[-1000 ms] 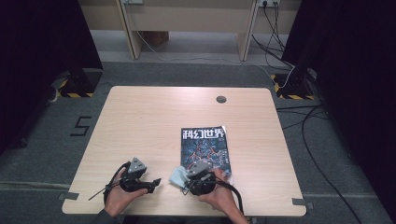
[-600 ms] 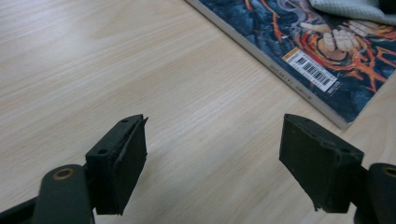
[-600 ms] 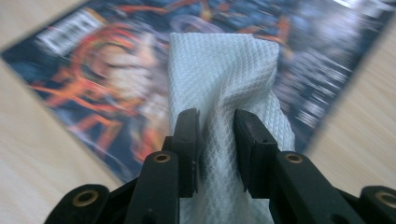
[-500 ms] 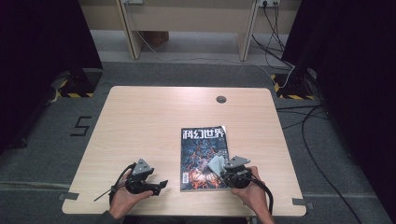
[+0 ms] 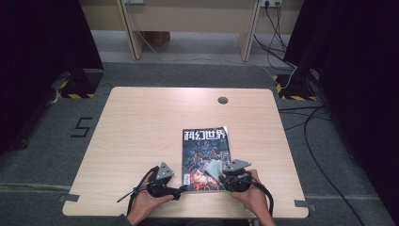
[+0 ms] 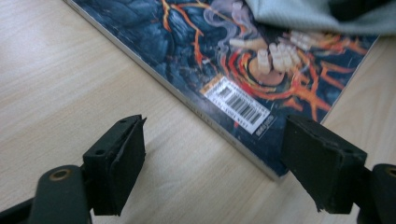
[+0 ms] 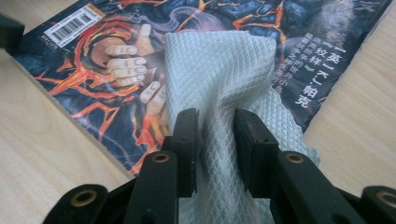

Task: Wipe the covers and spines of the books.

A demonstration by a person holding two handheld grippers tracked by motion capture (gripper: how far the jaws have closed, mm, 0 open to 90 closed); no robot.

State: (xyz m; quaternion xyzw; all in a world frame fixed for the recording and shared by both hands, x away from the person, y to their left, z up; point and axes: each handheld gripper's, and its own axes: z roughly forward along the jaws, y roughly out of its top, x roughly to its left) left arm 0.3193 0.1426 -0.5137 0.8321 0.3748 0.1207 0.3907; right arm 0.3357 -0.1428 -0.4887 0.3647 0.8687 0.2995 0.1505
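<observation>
Cloth [image 7: 219, 70] pinched in R tool [image 7: 215, 135]

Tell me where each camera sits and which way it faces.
High view: above the near edge, looking forward and down at the table; forearms, both tools.
Left gripper view: on the left tool, open, facing the magazine corner.
Right gripper view: on the right tool, clamping the cloth.
All three views share the magazine.
</observation>
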